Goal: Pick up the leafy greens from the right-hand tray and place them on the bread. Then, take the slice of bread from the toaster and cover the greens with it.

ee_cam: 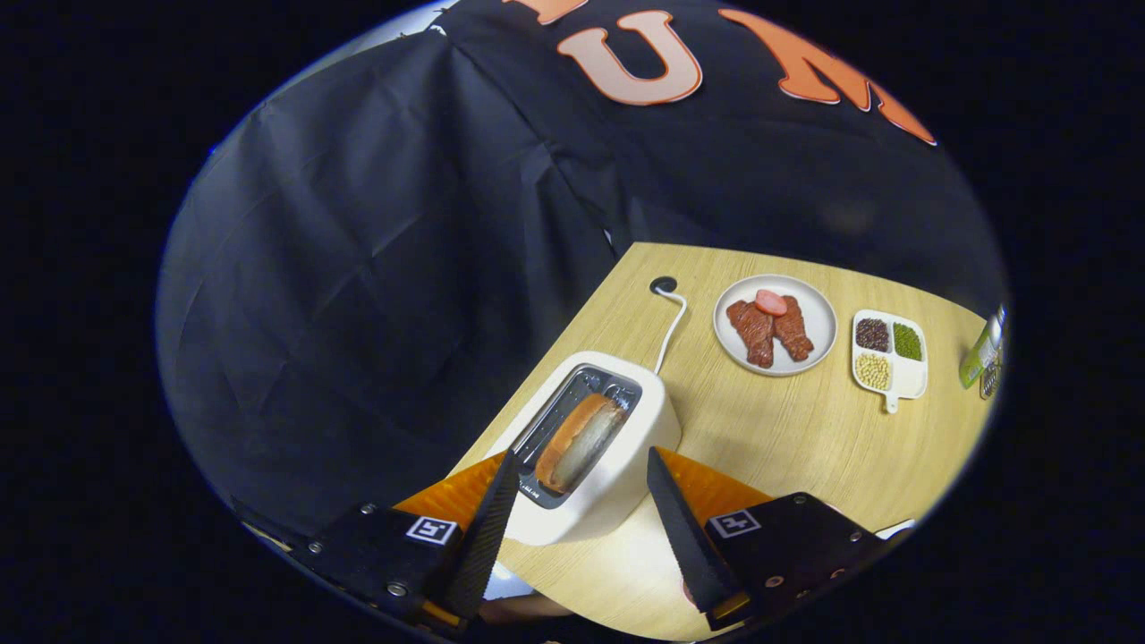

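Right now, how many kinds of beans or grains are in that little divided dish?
3: dark ones and green ones side by side, pale ones below the dark, in the divided dish beside the meat plate.

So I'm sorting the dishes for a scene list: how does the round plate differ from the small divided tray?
The round plate is larger; the divided tray is small, squarish and has a short handle. The plate carries reddish-brown meat strips in one open area; the tray keeps dark, green and pale grains in separate compartments. Both are white and sit on the table beyond the open tongs.
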A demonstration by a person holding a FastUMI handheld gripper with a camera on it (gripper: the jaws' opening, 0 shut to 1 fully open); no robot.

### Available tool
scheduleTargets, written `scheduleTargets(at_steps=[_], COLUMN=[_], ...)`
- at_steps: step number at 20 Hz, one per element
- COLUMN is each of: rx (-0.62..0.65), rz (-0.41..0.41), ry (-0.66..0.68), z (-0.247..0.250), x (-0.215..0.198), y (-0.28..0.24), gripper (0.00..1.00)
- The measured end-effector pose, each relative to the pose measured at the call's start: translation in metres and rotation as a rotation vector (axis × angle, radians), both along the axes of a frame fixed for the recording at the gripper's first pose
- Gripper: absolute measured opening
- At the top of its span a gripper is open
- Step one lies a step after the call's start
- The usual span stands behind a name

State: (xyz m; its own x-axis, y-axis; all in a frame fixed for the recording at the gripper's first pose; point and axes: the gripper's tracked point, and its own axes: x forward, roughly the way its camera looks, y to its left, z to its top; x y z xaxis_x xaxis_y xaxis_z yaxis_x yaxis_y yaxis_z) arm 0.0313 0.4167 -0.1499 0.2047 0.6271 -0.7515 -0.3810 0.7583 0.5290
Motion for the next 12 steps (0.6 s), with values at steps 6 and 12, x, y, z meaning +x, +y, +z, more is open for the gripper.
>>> scheduleTargets(at_steps=[6, 12], rx=[-0.032, -0.067], rz=[0.002, -0.069], ry=[0.062, 0.172], z=[-0.014, -0.040], x=[0.006, 0.016], y=[0.028, 0.033], gripper=[0.88, 0.63])
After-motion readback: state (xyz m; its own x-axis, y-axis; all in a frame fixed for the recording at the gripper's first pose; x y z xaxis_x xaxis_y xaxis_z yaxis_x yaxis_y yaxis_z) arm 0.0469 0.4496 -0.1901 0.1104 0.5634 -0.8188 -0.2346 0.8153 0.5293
